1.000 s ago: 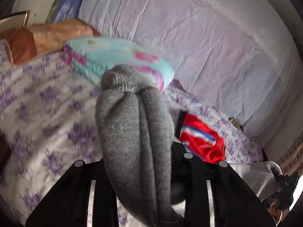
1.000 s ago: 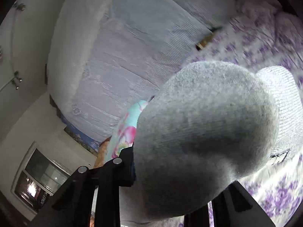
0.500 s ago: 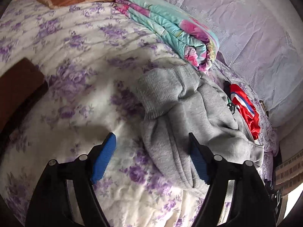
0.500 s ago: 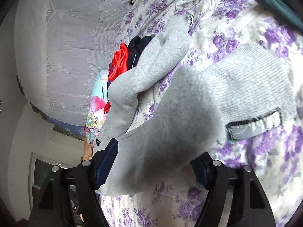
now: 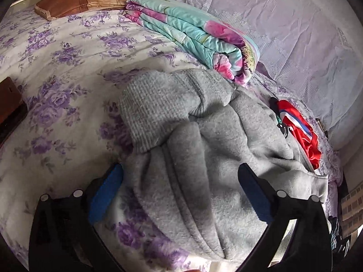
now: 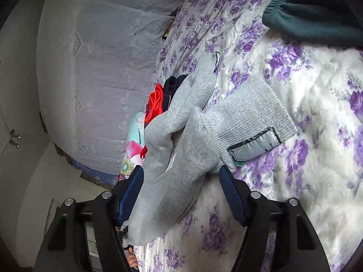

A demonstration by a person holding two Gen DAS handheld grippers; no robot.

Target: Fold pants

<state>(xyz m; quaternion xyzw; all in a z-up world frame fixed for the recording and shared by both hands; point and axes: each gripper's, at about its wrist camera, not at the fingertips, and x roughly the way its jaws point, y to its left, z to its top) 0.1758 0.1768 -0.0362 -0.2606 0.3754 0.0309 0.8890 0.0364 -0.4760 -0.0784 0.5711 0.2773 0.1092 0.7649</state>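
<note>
Grey fleece pants (image 5: 204, 149) lie rumpled on the purple-flowered bed sheet (image 5: 59, 72). A ribbed cuff (image 5: 154, 111) is folded over the pile. My left gripper (image 5: 179, 190) is open, its blue pads on either side of a grey fold without pinching it. In the right wrist view the pants (image 6: 181, 158) lie with a ribbed cuff (image 6: 251, 122) that has a silver label (image 6: 256, 145). My right gripper (image 6: 181, 188) is open, with the grey cloth lying loose between its pads.
A folded teal and pink quilt (image 5: 197, 38) lies behind the pants, with a brown pillow (image 5: 74, 2) beyond it. A red garment (image 5: 301, 131) lies at the right. A dark green garment (image 6: 317, 15) lies at the bed's far corner. A lilac curtain (image 5: 283, 22) hangs behind the bed.
A second ago both grippers were shut on the grey pants and held them up. Both have opened and the pants now lie on the bed.
</note>
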